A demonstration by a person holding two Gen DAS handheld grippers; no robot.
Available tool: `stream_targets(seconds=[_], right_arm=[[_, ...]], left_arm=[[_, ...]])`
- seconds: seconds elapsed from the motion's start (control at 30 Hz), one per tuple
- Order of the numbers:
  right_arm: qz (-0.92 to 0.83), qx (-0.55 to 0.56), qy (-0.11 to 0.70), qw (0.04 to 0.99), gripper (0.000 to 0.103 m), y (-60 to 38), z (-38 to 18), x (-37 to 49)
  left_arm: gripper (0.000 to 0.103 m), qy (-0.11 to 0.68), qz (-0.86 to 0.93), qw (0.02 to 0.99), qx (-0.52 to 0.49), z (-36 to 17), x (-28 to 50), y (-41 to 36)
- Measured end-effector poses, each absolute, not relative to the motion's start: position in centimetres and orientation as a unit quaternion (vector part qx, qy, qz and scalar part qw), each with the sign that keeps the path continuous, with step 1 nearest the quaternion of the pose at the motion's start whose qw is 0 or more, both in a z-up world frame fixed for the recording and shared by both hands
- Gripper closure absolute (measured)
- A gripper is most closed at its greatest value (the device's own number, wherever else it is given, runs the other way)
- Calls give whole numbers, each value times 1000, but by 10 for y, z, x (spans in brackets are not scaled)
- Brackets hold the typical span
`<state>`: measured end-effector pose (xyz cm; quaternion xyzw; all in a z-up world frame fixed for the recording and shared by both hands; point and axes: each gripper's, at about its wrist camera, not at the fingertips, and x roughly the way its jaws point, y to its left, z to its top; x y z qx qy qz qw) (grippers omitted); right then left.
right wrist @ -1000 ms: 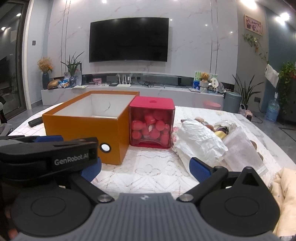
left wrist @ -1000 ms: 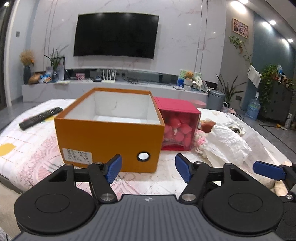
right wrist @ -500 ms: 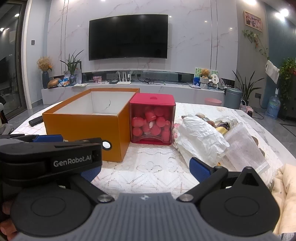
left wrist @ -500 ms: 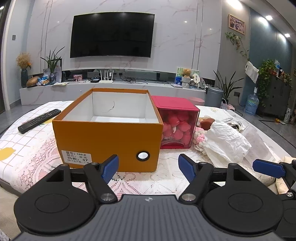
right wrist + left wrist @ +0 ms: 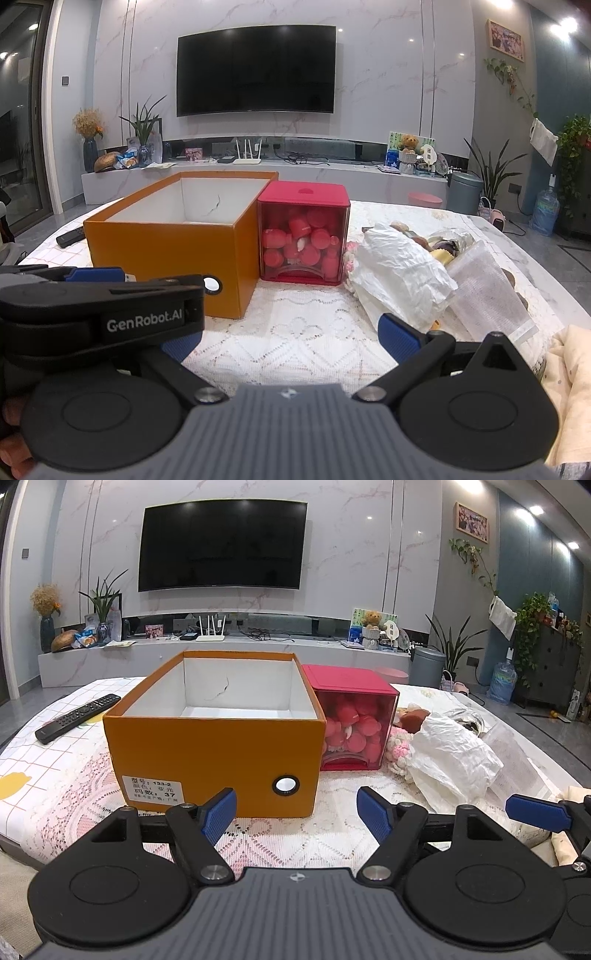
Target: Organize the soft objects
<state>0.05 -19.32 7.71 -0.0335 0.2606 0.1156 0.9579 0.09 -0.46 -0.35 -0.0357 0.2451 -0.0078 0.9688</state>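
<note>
Blue pads catch the eye first: the left gripper (image 5: 296,814) hangs low over the near edge of the lace-covered table (image 5: 295,834), jaws spread wide with nothing between them. The right gripper (image 5: 288,338) sits beside it, equally parted and empty. Both point slightly down at the cloth, which reads to me as a ready stance before the first pick rather than any reach under way.

Just past the pads stands the orange cardboard box (image 5: 218,760), lid off and its white inside bare. Placed square in front of the left gripper with its mouth up, it looks meant as the place where things get dropped. Touching its right wall is a red lidded container (image 5: 356,731), see-through at the front and packed with pink-red rounded pieces.

Right of that, nearer the right gripper, lies the heap to be sorted: a crumpled white plastic bag (image 5: 399,277) over a pink knitted thing (image 5: 399,747), with more small items behind and a clear packet (image 5: 487,295) leaning on it. What exactly sits under the bag I cannot make out. Cream fabric (image 5: 569,380) spills over the table's near right corner.

A black remote control (image 5: 77,718) rests well apart on the far left, out of the way of the sorting. Nothing has gone into the box yet.
</note>
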Motion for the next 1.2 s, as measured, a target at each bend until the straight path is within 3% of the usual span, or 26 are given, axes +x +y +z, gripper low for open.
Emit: stream_targets(seconds=[0.57, 1.2], right_arm=[[81, -74, 277, 955, 3, -203, 88, 5], [77, -117, 323, 936, 3, -292, 148, 92]], left_arm=[[15, 252, -23, 967, -24, 8, 0, -18], [14, 222, -57, 973, -21, 53, 50, -80]])
